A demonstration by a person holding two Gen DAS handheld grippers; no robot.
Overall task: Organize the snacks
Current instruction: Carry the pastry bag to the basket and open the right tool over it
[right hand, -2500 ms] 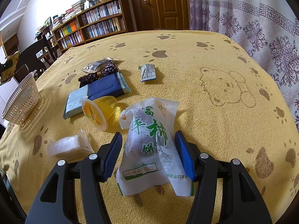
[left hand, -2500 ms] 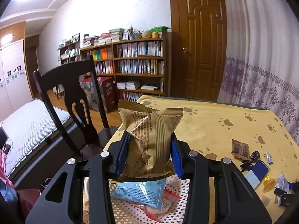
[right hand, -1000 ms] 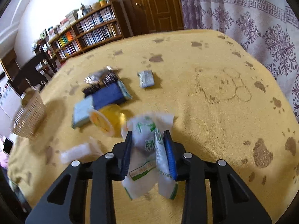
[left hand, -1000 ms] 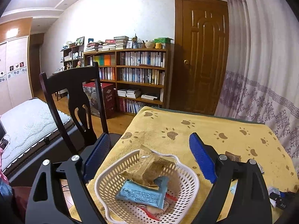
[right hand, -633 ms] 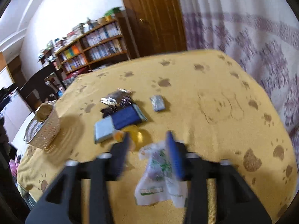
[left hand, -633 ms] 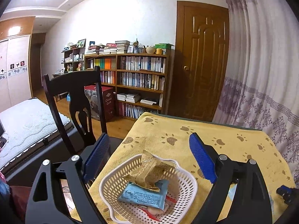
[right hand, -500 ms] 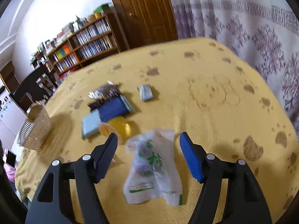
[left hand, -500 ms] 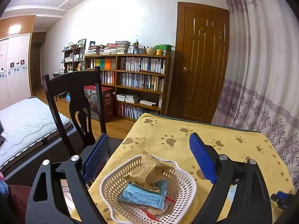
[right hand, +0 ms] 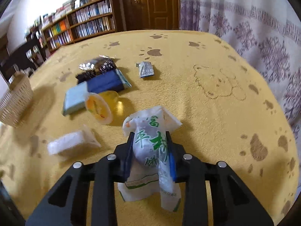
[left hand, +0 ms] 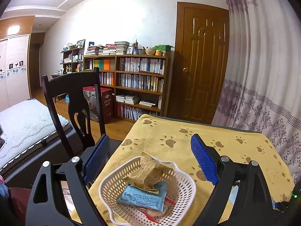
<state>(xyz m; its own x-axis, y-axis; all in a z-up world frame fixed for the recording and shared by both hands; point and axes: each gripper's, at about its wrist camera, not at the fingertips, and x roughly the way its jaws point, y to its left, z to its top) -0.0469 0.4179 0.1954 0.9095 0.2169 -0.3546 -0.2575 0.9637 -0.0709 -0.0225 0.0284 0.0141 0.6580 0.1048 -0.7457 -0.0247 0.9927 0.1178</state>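
While clamped, white packet (right hand: pixel 150 146) lengthwise forward.

Home bedroom: bed (left hand: pixel 24 124), bookshelf (left hand: pixel 139 86), curtain (left hand: pixel 263 75)

The right tongs (right hand: pixel 150 150) pinch a white green-lettered snack bag (right hand: pixel 150 141), apparently lifted above the yellow cloth (right hand: pixel 216 131).

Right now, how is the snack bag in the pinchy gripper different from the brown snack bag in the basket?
The white bag with green writing is squeezed between the shut right gripper; the brown bag lies loose in the white basket, with the open left gripper above it. The white bag is see-through in places; the brown one is not. The brown bag rests on a blue packet; the white bag touches no other snack. Both are crinkly sealed snack packets.
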